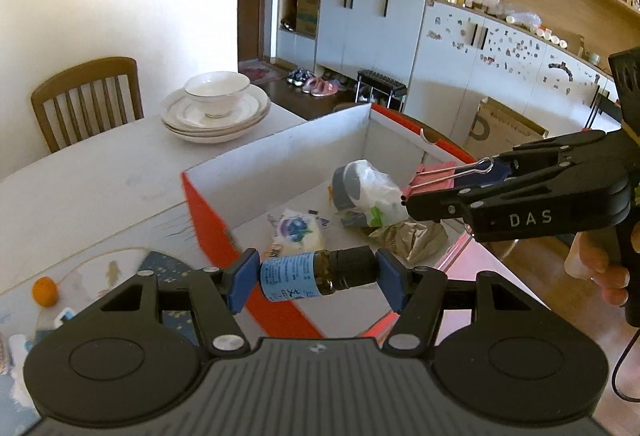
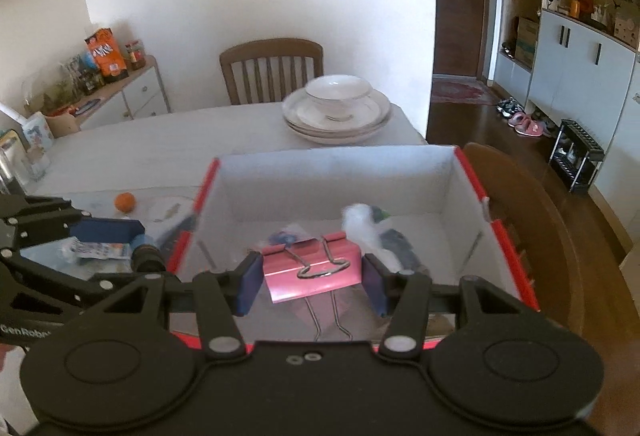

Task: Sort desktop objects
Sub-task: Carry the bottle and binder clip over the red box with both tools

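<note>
**Both Loads Held Over the Box**

Presently, a risk existed: the small bottle [image 1: 316,273], pinched end to end by the left gripper [image 1: 316,276], could pivot and drop short of the box [image 1: 280,144]. The right gripper [image 2: 314,278] clamped the pink binder clip [image 2: 314,270] between its jaws above the box interior.

the box [image 2: 336,180] is open at the top, and its far half shows bare floor behind the bag [image 2: 368,232] and packets [image 1: 298,232]. its tall white walls bar entry from the sides. the left hand-held gripper [image 1: 316,276] with the bottle [image 1: 316,272] hangs over the near red rim; the right hand-held gripper [image 2: 312,278] with the clip [image 2: 312,268] is above the middle. plates [image 2: 336,116] stand beyond on the table [image 2: 160,148].
</note>
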